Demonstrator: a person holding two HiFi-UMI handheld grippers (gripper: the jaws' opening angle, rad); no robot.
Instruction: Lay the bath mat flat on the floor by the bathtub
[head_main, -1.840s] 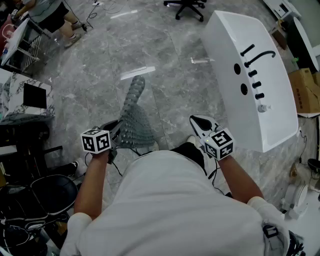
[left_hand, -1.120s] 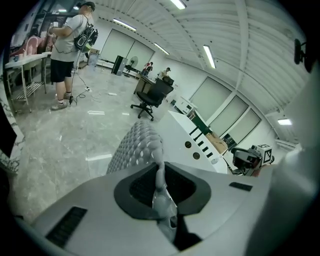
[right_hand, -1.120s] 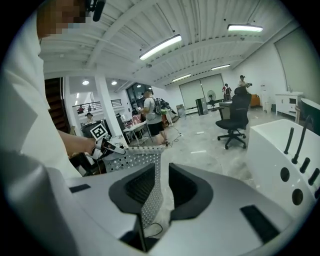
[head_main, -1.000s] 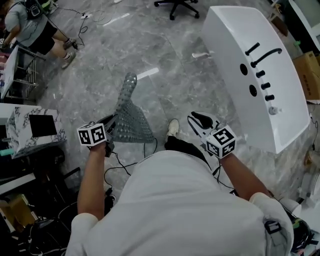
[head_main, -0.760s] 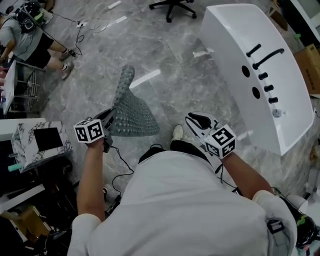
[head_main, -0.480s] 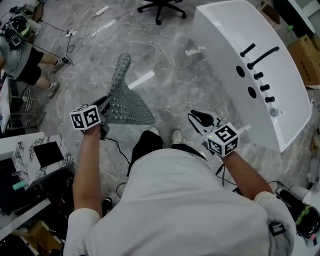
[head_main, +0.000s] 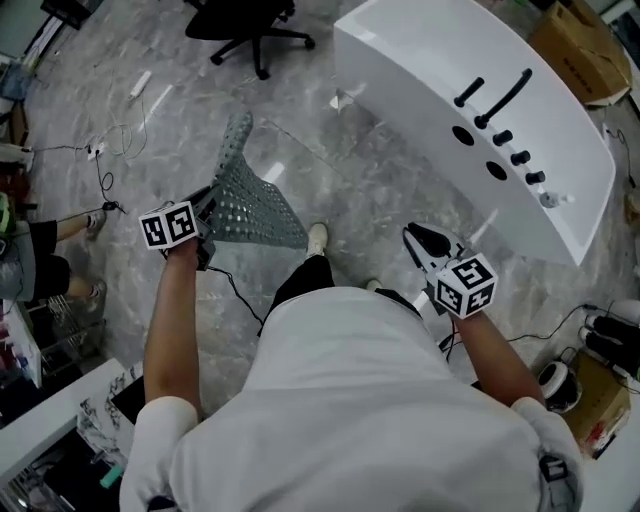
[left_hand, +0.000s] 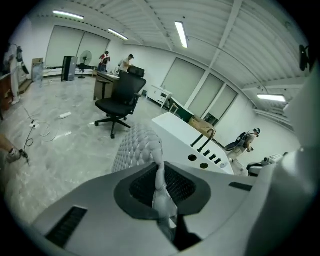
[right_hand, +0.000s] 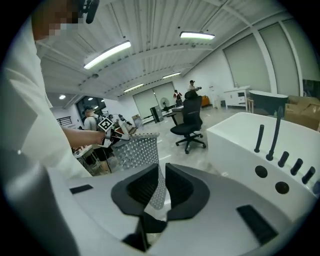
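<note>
A grey-green studded bath mat (head_main: 245, 195) hangs in the air off my left gripper (head_main: 207, 208), which is shut on one edge of it. In the left gripper view the mat (left_hand: 136, 149) rises from between the jaws of that gripper (left_hand: 162, 200), bunched and upright. The white bathtub (head_main: 420, 60) lies across the upper right, about a step ahead. My right gripper (head_main: 422, 238) is held out toward the tub, apart from the mat, shut with nothing in it. The right gripper view shows the mat (right_hand: 135, 147) far off to the left and the tub (right_hand: 250, 145) on the right.
Black faucet fittings (head_main: 500, 100) stand on the tub's deck. A black office chair (head_main: 245, 20) is at the top, cables (head_main: 110, 150) trail on the marble floor at left, and a cardboard box (head_main: 575, 40) sits behind the tub. My shoe (head_main: 316, 238) is just below the mat.
The person has stepped forward and turned, so the tub now stretches across the upper right. The left gripper still carries the mat; the right gripper has drifted slightly right.
</note>
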